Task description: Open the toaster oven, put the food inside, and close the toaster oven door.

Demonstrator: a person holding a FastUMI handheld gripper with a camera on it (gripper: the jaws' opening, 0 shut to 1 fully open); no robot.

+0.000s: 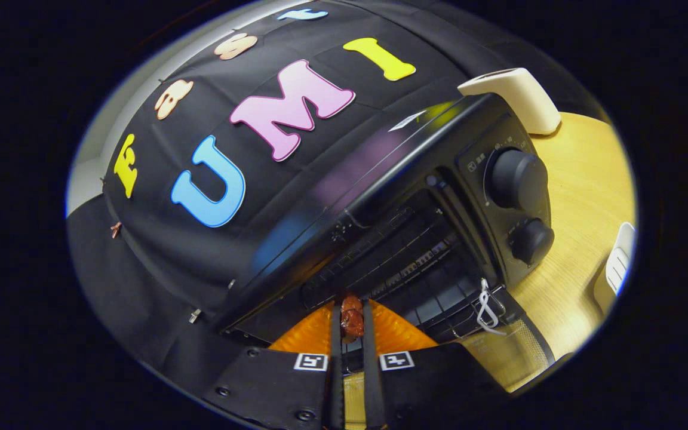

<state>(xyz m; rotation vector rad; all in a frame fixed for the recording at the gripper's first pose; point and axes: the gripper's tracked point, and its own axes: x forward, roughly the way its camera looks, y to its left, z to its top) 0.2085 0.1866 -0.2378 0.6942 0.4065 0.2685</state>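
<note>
Jaws clamped on small reddish-brown food piece [352,319], facing open toaster oven [404,239]; probably soft and light, so best pinched gently mid-body.

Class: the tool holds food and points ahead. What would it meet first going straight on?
Probably the wire rack inside the open toaster oven; the tool, shut on the food, points into the cavity. Depth unclear.

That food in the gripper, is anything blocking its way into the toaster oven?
Nothing visible does. The gripper is shut on the food, the toaster oven is just ahead, its door is dropped open, and the rack inside looks bare.
</note>
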